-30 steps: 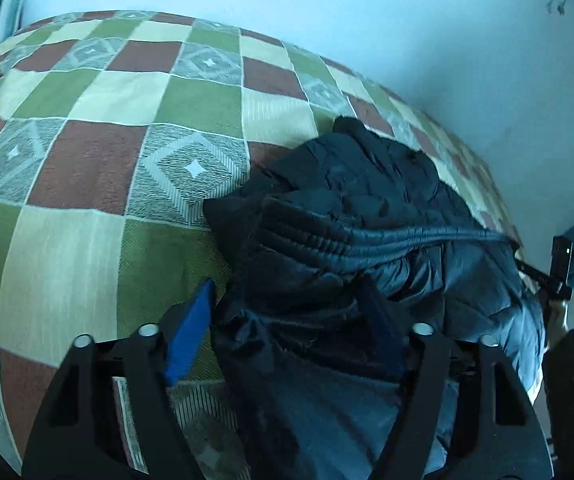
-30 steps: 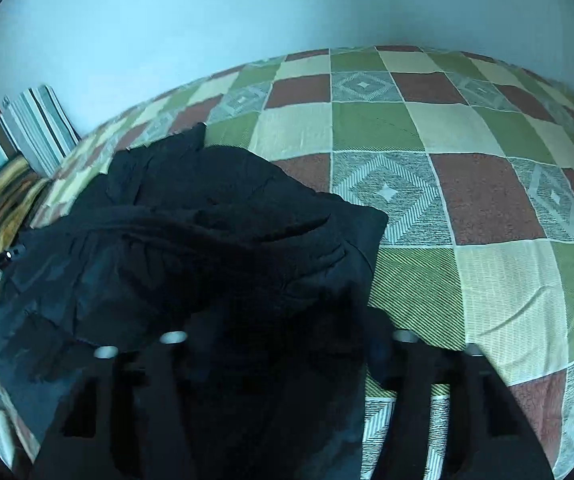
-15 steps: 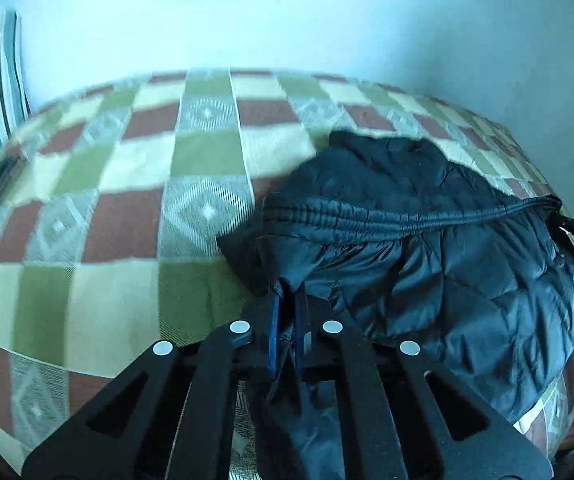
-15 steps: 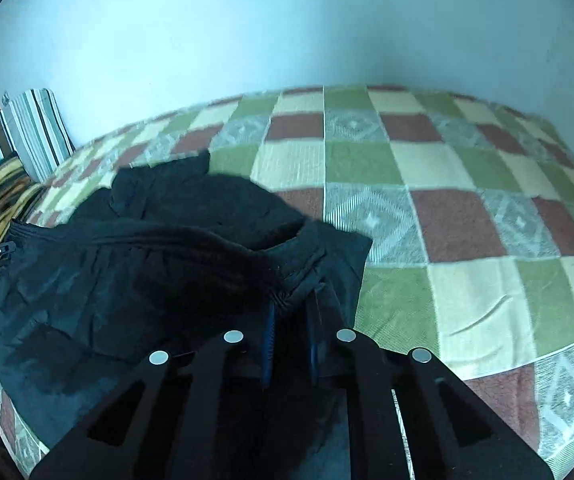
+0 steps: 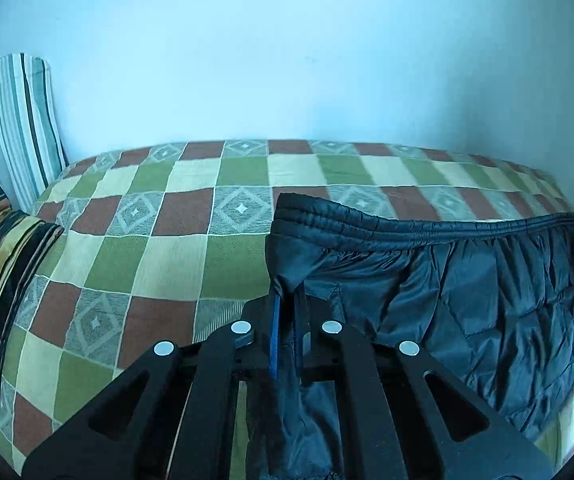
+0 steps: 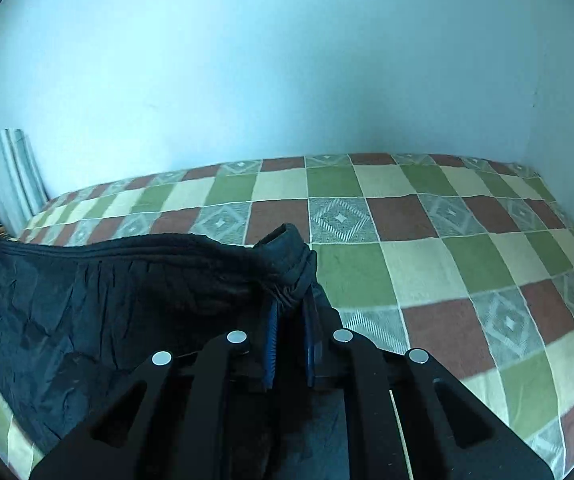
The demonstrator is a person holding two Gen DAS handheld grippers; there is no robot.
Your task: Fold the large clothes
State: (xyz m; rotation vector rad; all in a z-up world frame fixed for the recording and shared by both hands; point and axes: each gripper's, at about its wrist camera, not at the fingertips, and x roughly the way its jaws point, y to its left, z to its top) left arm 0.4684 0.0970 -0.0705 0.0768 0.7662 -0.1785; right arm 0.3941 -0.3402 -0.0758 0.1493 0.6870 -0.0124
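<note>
Jacket (image 5: 467, 280): dark quilted puffer w/ ribbed hem, stretched taut btwn grippers over checkered bedspread (image 5: 147, 248), at 3 o'clock.
L gripper (image 5: 285, 300): clamped on hem corner.
R gripper (image 6: 290, 312): clamped on opposite corner.

The left gripper (image 5: 285, 300) is showing two black fingers with thin blue pads (image 5: 274, 336) on their inner sides. Behind the pads, black arms with long cut-out holes are spreading out, and four round silver screws (image 5: 240, 326) are shining on them. The right gripper (image 6: 290, 312) is looking the same: black frame, blue pads (image 6: 271, 344), four silver screws (image 6: 237, 336), plus a thin pale line running behind them.
</note>
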